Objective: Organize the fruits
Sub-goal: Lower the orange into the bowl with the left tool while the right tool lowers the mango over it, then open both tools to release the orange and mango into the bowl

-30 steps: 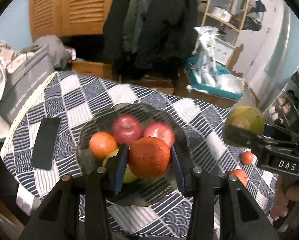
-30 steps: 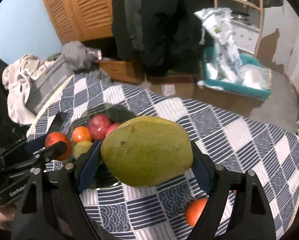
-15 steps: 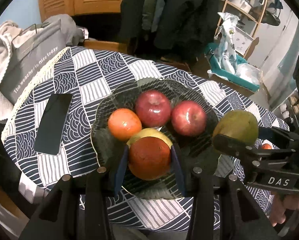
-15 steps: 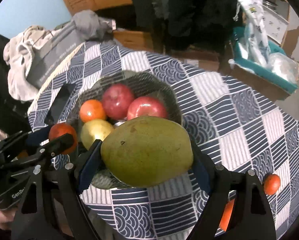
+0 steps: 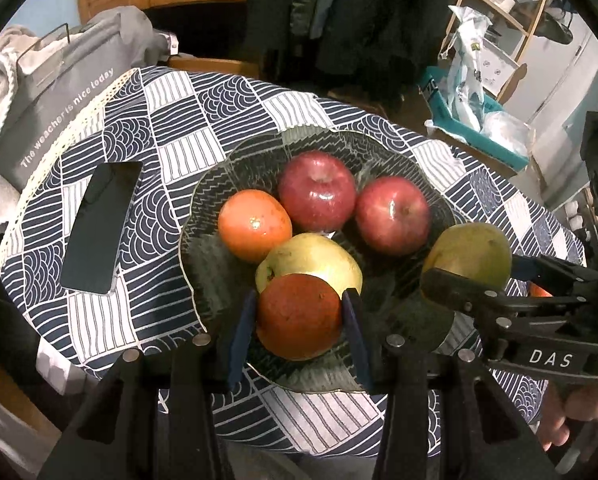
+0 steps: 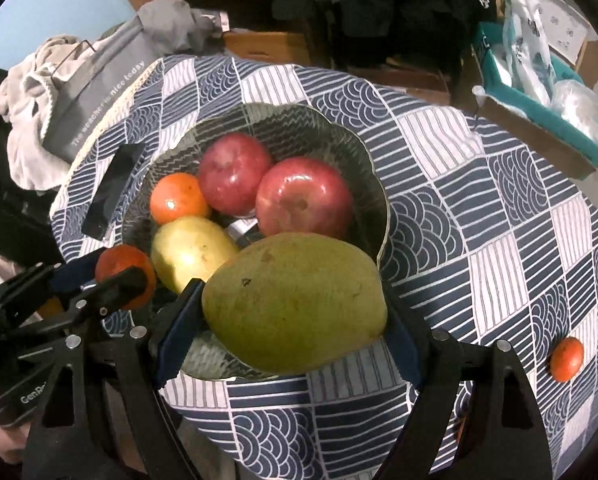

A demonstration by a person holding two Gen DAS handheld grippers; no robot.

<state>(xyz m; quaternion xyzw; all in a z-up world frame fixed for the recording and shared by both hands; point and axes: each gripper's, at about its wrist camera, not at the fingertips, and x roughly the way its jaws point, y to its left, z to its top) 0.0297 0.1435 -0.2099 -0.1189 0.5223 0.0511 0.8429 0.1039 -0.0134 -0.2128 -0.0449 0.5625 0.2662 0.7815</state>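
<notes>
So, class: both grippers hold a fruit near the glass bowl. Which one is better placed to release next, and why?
Left, probably. The left gripper holds its orange over the glass bowl's near bare patch, beside the pear. The right gripper's mango hangs partly over the rim.

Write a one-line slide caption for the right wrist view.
Right tool holding a large green mango over the fruit-filled ribbed glass bowl.

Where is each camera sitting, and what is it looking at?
Left wrist: sits on the left gripper, looks down at the orange it holds over the bowl; a hand shows.
Right wrist: sits on the right gripper, looks down at the mango it holds.
Both see the bowl, apples and the other gripper.
</notes>
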